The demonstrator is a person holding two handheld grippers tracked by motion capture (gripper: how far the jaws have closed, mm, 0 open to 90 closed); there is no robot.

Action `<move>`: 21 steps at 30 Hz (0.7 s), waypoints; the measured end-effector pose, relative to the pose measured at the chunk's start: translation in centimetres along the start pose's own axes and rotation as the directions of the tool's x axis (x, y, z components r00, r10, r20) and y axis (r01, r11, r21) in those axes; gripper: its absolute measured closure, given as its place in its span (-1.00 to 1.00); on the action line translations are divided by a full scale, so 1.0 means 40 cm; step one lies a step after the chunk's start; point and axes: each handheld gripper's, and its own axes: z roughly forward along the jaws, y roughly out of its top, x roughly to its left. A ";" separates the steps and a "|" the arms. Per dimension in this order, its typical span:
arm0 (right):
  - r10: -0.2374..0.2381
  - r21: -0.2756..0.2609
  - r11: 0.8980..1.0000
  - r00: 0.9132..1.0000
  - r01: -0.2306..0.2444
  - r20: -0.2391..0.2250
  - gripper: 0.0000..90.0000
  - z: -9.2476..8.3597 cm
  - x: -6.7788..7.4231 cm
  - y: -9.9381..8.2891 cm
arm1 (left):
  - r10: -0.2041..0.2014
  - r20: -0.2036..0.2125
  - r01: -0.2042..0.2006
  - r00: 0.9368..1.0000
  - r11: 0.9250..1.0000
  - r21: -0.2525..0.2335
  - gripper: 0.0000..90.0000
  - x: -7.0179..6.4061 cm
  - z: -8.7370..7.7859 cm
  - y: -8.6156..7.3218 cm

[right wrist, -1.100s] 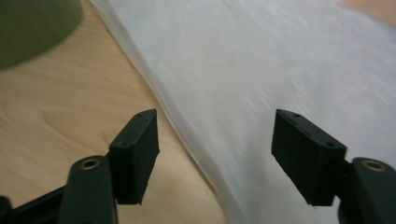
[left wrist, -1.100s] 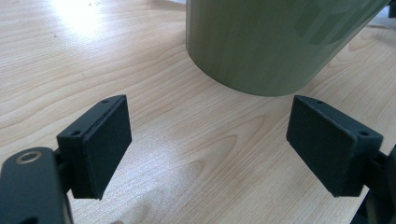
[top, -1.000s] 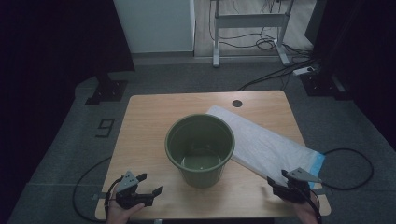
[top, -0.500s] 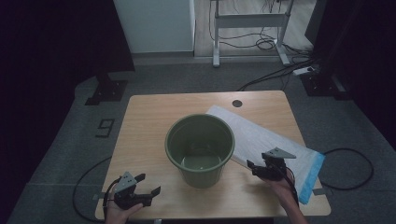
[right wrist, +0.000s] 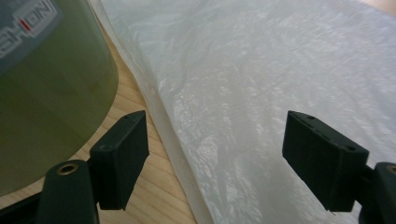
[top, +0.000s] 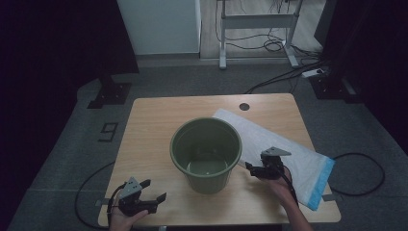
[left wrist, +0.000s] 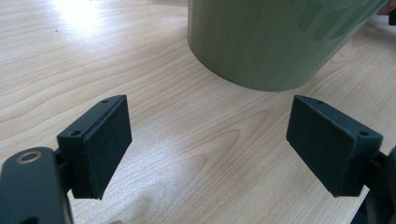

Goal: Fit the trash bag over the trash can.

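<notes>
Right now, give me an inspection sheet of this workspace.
Surface: wooden table, round hole near far edge.
Job's things: green bucket upright, mid-table; white plastic bag flat beside it, blue edge.
Clutter: nothing seen.
Claws: left claw open, empty, at near-left corner; right claw open, jaws just widened, empty, over the bag's edge by the bucket.
Cables: black cable loops on floor at right.
Surroundings: grey floor, desk frame behind.

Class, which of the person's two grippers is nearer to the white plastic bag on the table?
Right. The right gripper hovers over the white plastic bag's edge beside the green bucket; the left gripper sits at the table's near-left corner.
</notes>
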 end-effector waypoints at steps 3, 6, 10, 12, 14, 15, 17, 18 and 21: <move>-0.004 0.014 1.000 1.000 0.004 -0.001 -0.51 0.019 0.005 -0.001 | -0.001 -0.003 0.001 1.000 1.000 0.001 -0.70 0.003 -0.001 -0.001; -0.015 0.030 0.999 1.000 0.015 -0.002 -0.51 0.031 0.011 -0.003 | 0.000 -0.003 0.000 1.000 1.000 0.002 -0.70 0.001 -0.001 -0.001; -0.020 0.051 0.998 1.000 0.020 0.004 -0.47 0.050 0.015 -0.004 | 0.001 -0.003 -0.001 1.000 1.000 0.003 -0.70 0.000 0.000 -0.001; -0.023 0.054 0.998 1.000 0.023 0.008 -0.45 0.053 0.015 -0.004 | 0.001 -0.004 -0.001 1.000 1.000 0.004 -0.70 0.001 0.000 -0.002; -0.040 0.057 0.998 0.999 0.038 0.032 -0.39 0.059 0.021 -0.005 | -0.001 -0.005 0.001 1.000 1.000 0.005 -0.70 0.003 -0.001 -0.003; -0.043 0.057 0.998 0.998 0.040 0.040 -0.35 0.059 0.022 -0.004 | 0.000 -0.006 0.000 1.000 1.000 0.005 -0.70 0.003 -0.002 -0.003; -0.059 0.059 0.997 0.996 0.055 0.068 -0.24 0.058 0.023 -0.005 | 0.000 -0.006 0.000 1.000 1.000 0.004 -0.70 0.004 -0.002 -0.003; -0.059 0.059 0.997 0.996 0.055 0.068 -0.24 0.058 0.023 -0.005 | -0.001 -0.006 0.001 1.000 1.000 0.004 -0.70 0.004 -0.003 -0.003; -0.052 0.055 0.997 0.992 0.046 0.112 0.12 0.049 0.012 -0.008 | 0.000 -0.006 0.000 1.000 1.000 -0.001 -0.70 0.002 -0.005 -0.002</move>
